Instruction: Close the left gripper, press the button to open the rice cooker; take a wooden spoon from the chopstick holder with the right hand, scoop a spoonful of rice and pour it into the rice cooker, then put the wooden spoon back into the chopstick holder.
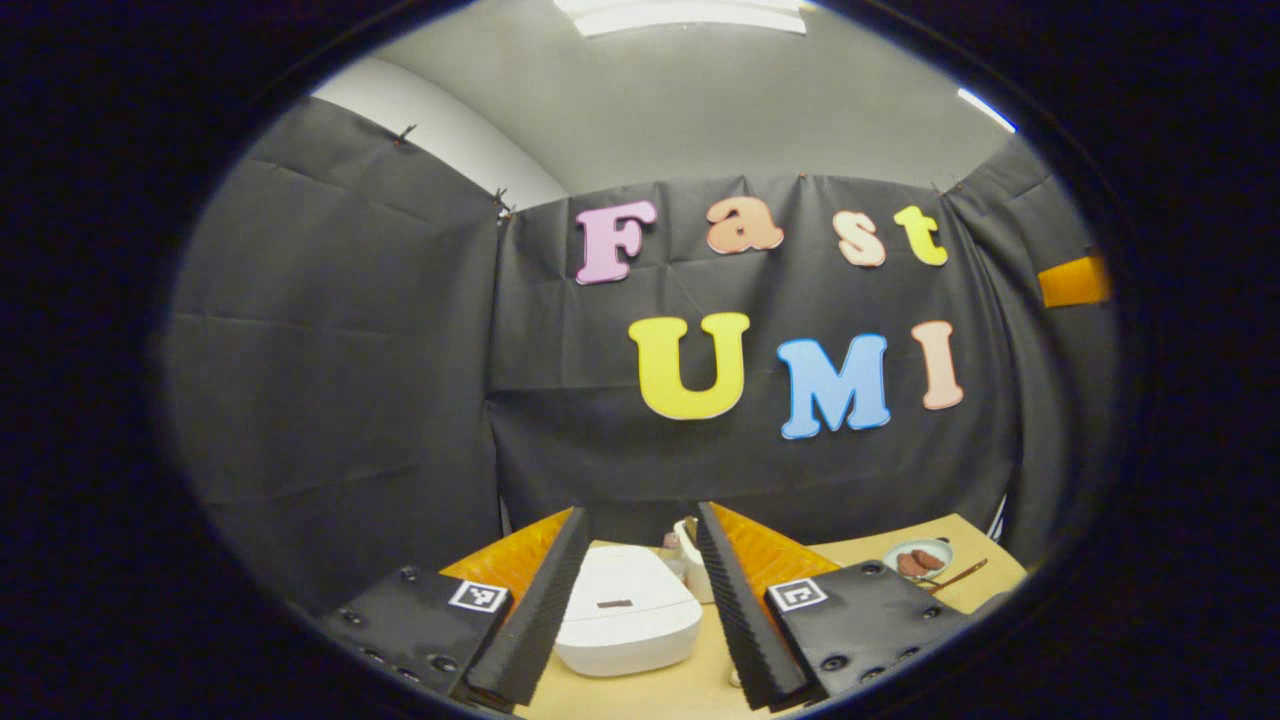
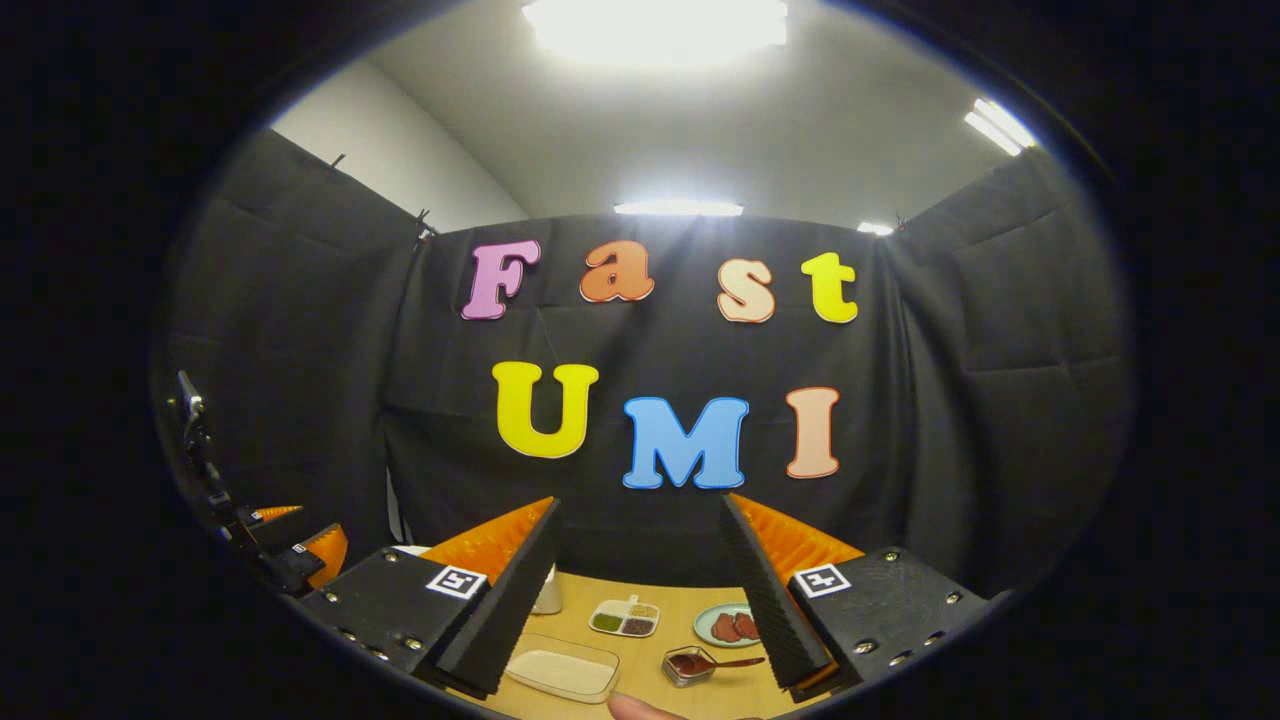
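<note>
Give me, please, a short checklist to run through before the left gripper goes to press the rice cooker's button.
1. Left gripper closed for pressing: not ok; its jaws stand apart.
2. Rice cooker ahead of the left gripper: ok; it sits on the table, seen between the fingers.
3. Lid state: ok; it is down, so the button press is yet to be done.
4. Button located: cannot tell; a small dark mark shows on the lid, but whether it is the button is unclear.
5. Right gripper free for the spoon: ok; open, holding nothing.
6. Rice ready: ok; the clear tray of rice lies below the right gripper.
</note>
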